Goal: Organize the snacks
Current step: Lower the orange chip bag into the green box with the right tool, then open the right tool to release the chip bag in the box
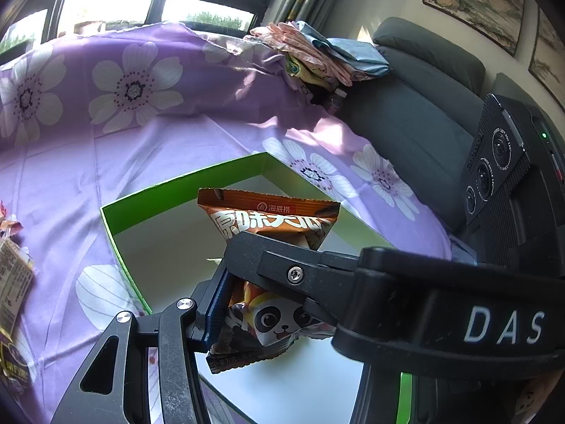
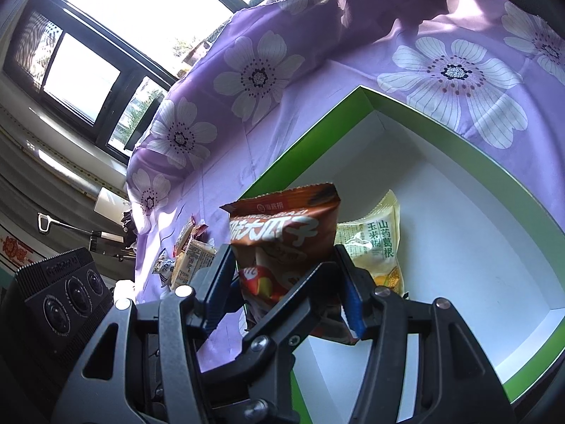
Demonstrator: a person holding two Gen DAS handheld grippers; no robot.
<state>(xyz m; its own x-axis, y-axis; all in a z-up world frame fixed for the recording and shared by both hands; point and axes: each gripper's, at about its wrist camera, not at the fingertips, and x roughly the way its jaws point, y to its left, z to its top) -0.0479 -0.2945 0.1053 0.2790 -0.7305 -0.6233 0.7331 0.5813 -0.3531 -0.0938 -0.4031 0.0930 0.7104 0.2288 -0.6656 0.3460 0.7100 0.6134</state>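
Note:
An orange-brown snack packet (image 1: 268,212) with a panda on it hangs above a green box with a white inside (image 1: 183,180). My left gripper (image 1: 282,304) is shut on its lower part; the blue left pad presses it, and the other finger is hidden. One of the right gripper's fingers (image 1: 317,268) crosses in front. In the right wrist view the same packet (image 2: 282,233) sits between both blue pads of my right gripper (image 2: 284,279), which is shut on it. A pale yellow packet (image 2: 378,243) lies inside the box (image 2: 441,123).
A purple flowered cloth (image 1: 141,141) covers the surface under the box. Several loose snack packets (image 2: 190,254) lie on it left of the box, also seen at the left edge as loose packets (image 1: 10,275). A grey sofa (image 1: 406,123) with folded clothes (image 1: 317,53) stands behind.

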